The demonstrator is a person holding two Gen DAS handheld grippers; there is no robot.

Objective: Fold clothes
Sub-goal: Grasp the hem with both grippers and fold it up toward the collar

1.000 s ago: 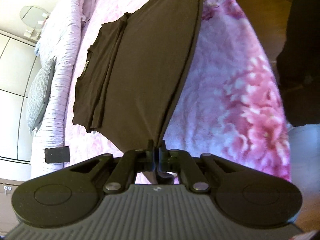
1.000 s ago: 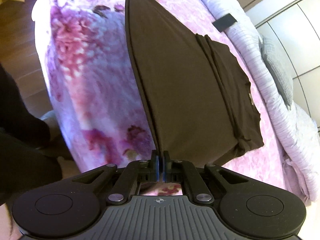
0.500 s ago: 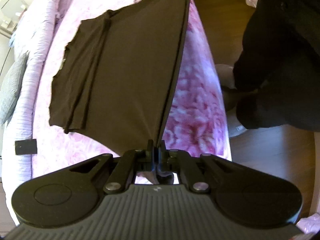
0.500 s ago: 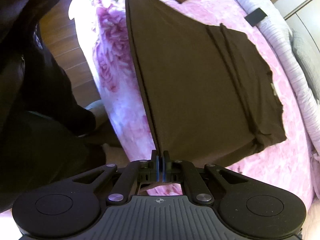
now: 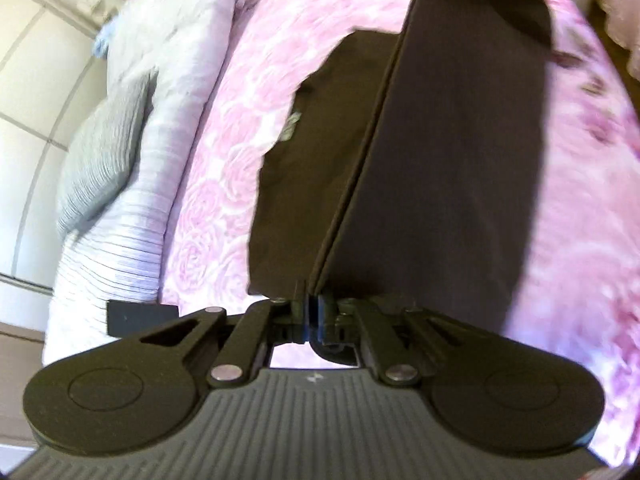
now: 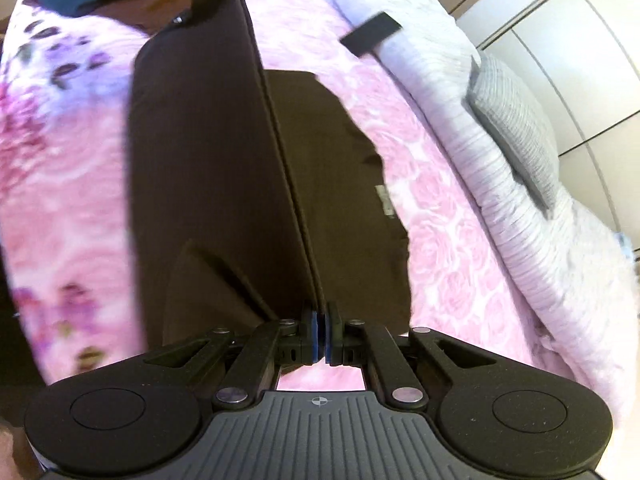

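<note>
1. My left gripper (image 5: 310, 306) is clamped on one corner of the dark brown cotton T-shirt (image 5: 440, 168); the held hem runs off toward 12-1 o'clock.
2. My right gripper (image 6: 321, 322) is pinched tight on the other corner; its hem runs to 11-12 o'clock.
3. The shirt's lower half hangs lifted over the part lying on the pink floral plush blanket (image 5: 224, 160).
4. Neckline end lies just past the hem: at 11 o'clock for the left, 1 o'clock for the right. Both are about equally near, I judge.

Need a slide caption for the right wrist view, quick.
Right gripper shut on the taut edge of a dark brown garment, lifted over a pink floral bedspread.
</note>
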